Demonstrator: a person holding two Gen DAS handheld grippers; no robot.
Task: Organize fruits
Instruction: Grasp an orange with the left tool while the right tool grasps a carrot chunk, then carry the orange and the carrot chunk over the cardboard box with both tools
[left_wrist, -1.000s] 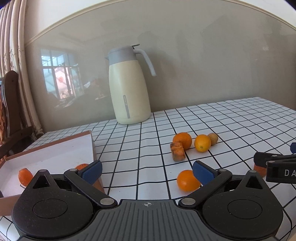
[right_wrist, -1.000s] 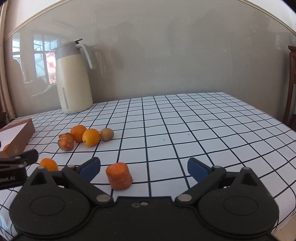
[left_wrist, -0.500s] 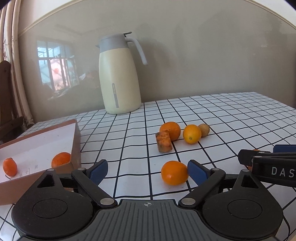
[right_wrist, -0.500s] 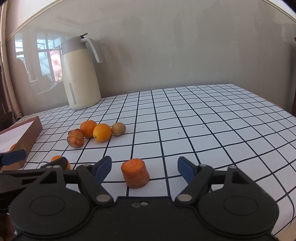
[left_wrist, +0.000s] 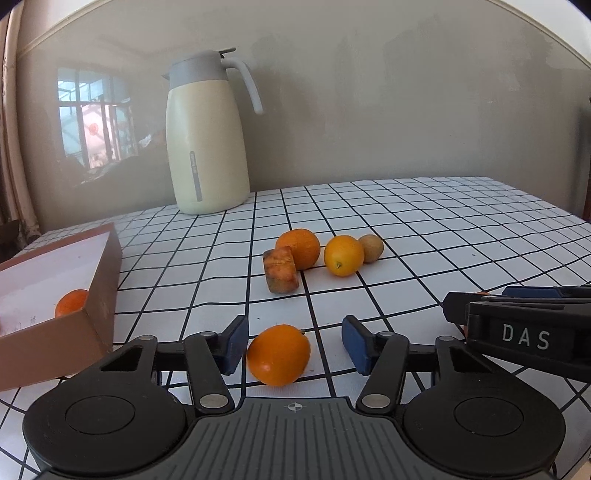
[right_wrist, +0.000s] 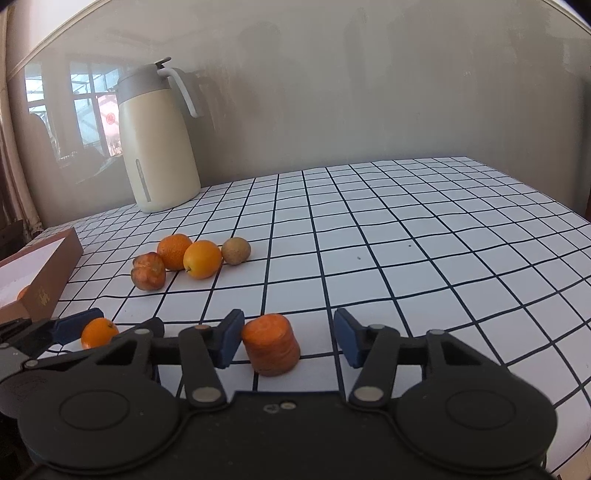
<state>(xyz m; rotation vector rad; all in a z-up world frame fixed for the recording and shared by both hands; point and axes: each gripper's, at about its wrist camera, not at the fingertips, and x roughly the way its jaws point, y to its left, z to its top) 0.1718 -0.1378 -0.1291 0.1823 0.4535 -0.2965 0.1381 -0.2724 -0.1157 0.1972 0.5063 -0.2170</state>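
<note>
Between the closing left tongs (left_wrist: 293, 345), untouched, the orange (left_wrist: 278, 355) lies long axis crosswise.

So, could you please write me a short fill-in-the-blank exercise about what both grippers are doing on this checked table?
1. Between the left gripper's closing jaws lies a small ____.
2. The right gripper is closing around a stubby chunk of ____.
3. The cardboard box already holds an orange ____.
4. The cream jug stands upright near the ____.

Missing words: orange; carrot; fruit; wall
</note>
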